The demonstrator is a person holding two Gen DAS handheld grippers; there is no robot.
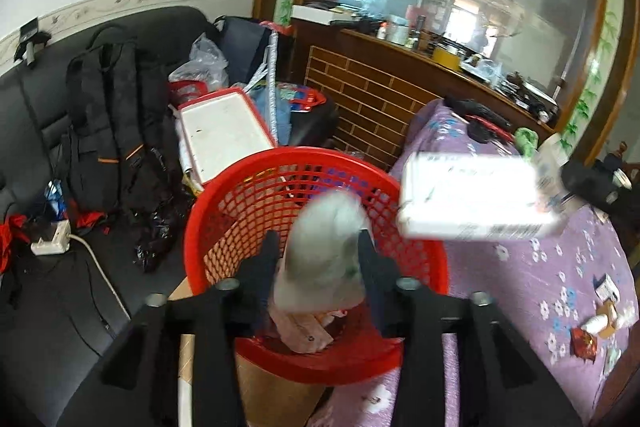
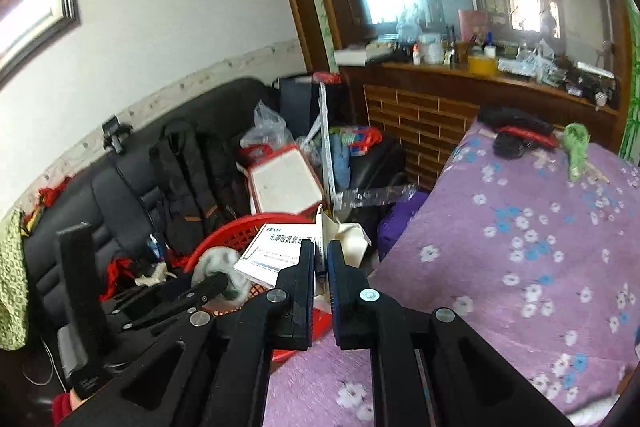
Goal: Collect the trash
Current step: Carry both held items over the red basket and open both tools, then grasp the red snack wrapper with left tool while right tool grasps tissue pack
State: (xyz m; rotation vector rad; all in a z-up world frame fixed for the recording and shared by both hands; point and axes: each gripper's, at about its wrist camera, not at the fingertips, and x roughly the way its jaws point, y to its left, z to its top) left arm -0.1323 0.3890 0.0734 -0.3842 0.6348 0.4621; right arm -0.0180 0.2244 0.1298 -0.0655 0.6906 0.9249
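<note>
One white box [image 2: 276, 251] shows unreadable Chinese print.

There are 2 grippers, the left gripper [image 1: 318, 247] and the right gripper [image 2: 321, 255], each with 2 black fingers. Counted once each: 1 red mesh basket [image 1: 248, 187], 1 white printed box [image 1: 472, 203], 1 pale crumpled wad [image 1: 328, 251], 1 black backpack [image 1: 108, 131], 1 red-rimmed white tray [image 1: 224, 135], 1 white power strip [image 1: 50, 241], 1 black sofa [image 1: 40, 107] and 1 purple flowered cloth [image 2: 520, 227]. On that cloth the left view shows about 5 small scraps [image 1: 600, 323], though some are too small to separate surely.
</note>
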